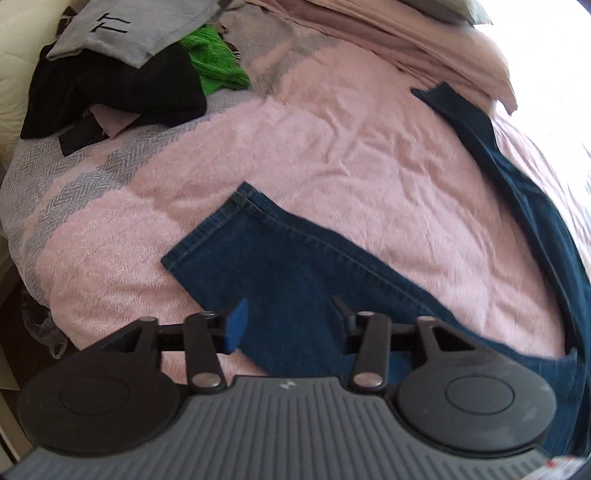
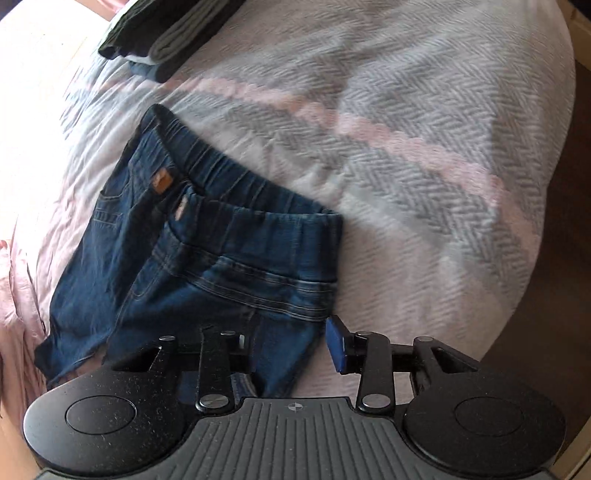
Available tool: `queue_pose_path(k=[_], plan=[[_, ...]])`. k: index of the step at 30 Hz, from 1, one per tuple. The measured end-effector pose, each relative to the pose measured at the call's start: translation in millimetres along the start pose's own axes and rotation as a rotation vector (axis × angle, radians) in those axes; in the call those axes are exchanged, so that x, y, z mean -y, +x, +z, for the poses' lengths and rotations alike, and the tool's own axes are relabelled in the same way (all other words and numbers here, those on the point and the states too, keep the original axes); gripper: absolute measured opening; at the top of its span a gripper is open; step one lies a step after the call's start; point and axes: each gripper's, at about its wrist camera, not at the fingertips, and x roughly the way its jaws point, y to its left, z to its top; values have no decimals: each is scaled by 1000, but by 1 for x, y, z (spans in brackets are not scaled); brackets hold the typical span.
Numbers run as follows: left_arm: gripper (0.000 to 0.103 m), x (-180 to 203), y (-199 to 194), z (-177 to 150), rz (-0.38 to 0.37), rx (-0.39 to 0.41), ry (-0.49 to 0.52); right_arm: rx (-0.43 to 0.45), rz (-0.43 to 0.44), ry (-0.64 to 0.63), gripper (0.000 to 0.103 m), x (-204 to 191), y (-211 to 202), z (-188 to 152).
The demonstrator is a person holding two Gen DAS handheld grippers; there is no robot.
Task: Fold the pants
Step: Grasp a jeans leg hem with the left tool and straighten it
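We are holding both tongs over the jeans [image 1: 295,280], which are lying spread on the bed [image 1: 332,147] with nothing yet folded over. The left tongs [image 1: 288,325] are standing parted, jaws apart with only denim below them and nothing pinched; one leg is running away from them up and to the left, ending in its hem [image 1: 205,225] just ahead, while the other leg [image 1: 517,177] is lying well apart on their right side. The right tongs [image 2: 291,347] are likewise standing open and empty, hovering over the seat of the jeans, with the waistband [image 2: 266,210] just ahead of them and the pocket side trailing off to their left. So the long axis is running from the waistband near the right tongs to the hems near the left tongs; we judge each hand is nearest its own end, and the legs are wanting to be brought together first. The pink and grey cover looks soft and wrinkled, so cloth may drag. Ahead of the left tongs loose clothes [image 1: 110,74] are piling up; ahead of the right, a folded stack [image 2: 166,33] is sitting.
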Motion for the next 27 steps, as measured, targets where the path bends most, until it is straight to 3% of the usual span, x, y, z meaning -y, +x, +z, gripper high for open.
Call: queue_pose_path(k=[10, 12, 16, 21, 22, 26, 27], plan=[[63, -38, 57, 35, 85, -4, 49, -7, -89, -58, 36, -25, 11, -21], [64, -56, 64, 36, 90, -23, -13, -15, -109, -63, 36, -29, 14, -28], [65, -94, 73, 16, 51, -88, -228, -36, -128, -80, 36, -42, 24, -44], [58, -121, 95, 3, -43, -64, -485, -55, -133, -113, 36, -61, 39, -61], [53, -121, 101, 2, -54, -68, -504, -59, -133, -122, 36, -64, 41, -63], [9, -116, 108, 2, -62, -50, -497, -59, -138, -146, 36, -73, 47, -72], [5, -115, 102, 4, -57, -29, -477, -57, -142, -145, 36, -73, 47, -74]])
